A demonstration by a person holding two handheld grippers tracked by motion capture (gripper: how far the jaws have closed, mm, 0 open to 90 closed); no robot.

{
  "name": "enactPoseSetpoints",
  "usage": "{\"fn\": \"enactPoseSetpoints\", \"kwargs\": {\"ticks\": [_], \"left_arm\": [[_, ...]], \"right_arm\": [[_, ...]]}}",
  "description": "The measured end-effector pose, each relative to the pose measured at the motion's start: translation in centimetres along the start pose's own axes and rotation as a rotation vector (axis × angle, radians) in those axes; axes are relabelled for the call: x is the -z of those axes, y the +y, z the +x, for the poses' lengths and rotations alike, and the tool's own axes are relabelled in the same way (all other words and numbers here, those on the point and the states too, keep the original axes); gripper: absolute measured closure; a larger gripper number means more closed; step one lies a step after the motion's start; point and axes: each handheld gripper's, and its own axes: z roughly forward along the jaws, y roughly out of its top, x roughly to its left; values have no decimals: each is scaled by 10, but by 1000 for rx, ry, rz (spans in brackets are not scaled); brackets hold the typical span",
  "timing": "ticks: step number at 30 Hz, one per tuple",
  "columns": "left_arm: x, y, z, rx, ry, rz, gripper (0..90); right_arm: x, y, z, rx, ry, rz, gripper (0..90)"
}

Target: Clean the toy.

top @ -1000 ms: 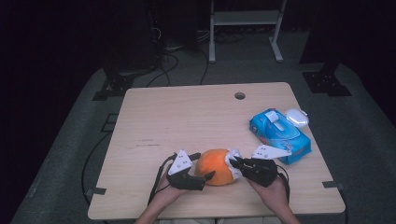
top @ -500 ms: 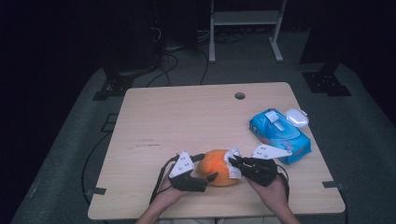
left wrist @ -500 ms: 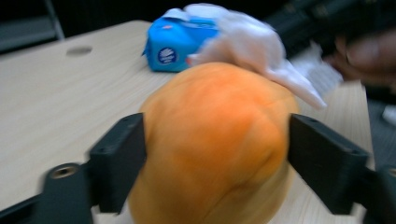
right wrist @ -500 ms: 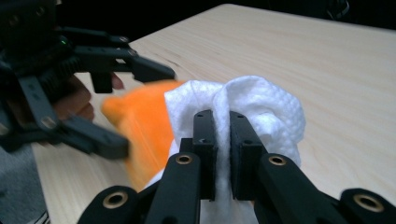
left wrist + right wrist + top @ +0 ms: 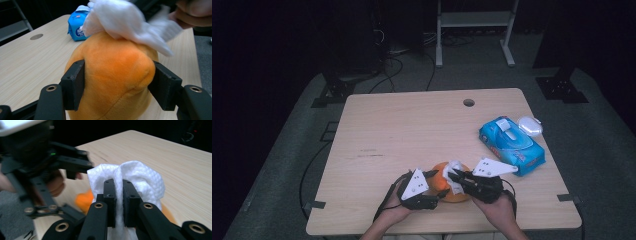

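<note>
Left hand (image 5: 399, 207) enters from the near table edge, forearm angled inward. Left gripper (image 5: 432, 189) lies low and level, pointing right. Its jaws have just been closing, and in the left gripper view the pads now press both flanks of the orange plush toy (image 5: 112, 75), denting the fabric.

The toy (image 5: 447, 187) sits near the front edge of the table (image 5: 402, 130), at about mid-width, between the two grippers.

Right hand (image 5: 494, 210) comes in from the same edge, gripper aimed left. Right gripper (image 5: 119, 195) has its jaws pressed nearly together, pinching a bunched white wipe (image 5: 140, 177). The wipe (image 5: 125, 22) rests on top of the toy.

Further right, a blue wipes pack (image 5: 511, 144) lies near the table's right edge, with a white lid (image 5: 530, 125) just beyond it. The far and left parts of the tabletop are bare wood; a cable hole (image 5: 469, 102) sits near the far edge.
</note>
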Motion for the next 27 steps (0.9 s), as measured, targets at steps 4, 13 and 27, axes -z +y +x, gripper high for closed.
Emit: {"fn": "enactPoseSetpoints", "kwargs": {"ticks": [4, 13, 27], "left_arm": [[-3, 2, -2, -22, -2, 4, 351], [-1, -1, -2, -17, 2, 26, 358], [2, -1, 4, 62, -5, -33, 254]], "right_arm": [[2, -4, -4, -23, -24, -2, 820], [-4, -2, 0, -43, 34, -3, 820], [-5, -19, -21, -84, -11, 15, 818]]}}
